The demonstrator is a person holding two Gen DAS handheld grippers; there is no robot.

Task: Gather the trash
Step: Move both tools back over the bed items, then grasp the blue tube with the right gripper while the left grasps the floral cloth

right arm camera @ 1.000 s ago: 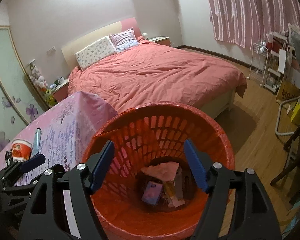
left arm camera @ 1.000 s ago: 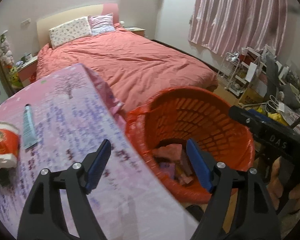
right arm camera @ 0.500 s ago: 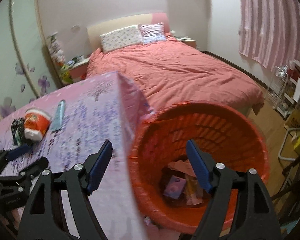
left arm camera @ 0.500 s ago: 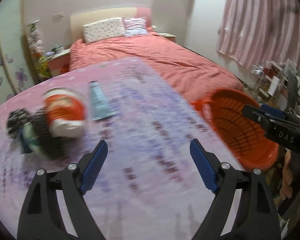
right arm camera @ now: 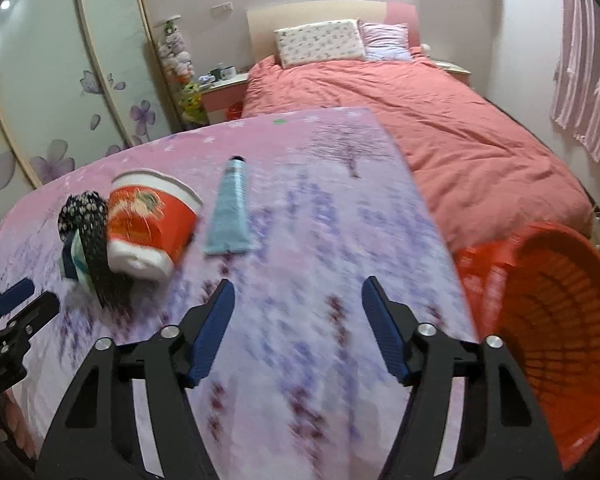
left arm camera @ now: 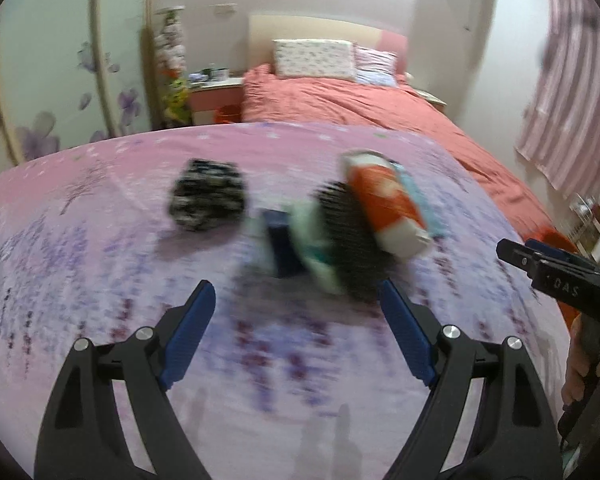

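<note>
Left gripper: we see its jaws spread wide with nothing between the blue pads; it hovers over the pink cloth-covered table at the bottom of the left wrist frame. Right gripper: its jaws are closing, and only bare cloth lies between them; nothing is held. Its tip also shows at the right edge of the left wrist frame, with part of the person's hand below it.

Just beyond the left gripper, center right of that frame, we note a blurred cluster of trash: an orange-and-white paper cup on its side, touching a dark bristly item, then a white-and-green piece and a dark blue block. We cannot tell what these last three are. A black-and-white speckled wad lies apart, to the left of the cluster.

In the right wrist frame the cup sits at middle left, and a pale blue tube lies just beside it toward the center, cap pointing to the upper part of the frame. The left gripper's tip shows at the lower left edge.

The orange basket stands off the table at the lower right of the right wrist frame, well apart from the trash. Behind it we see a bed with a salmon cover, two pillows at top center and a striped curtain at the right edge.
</note>
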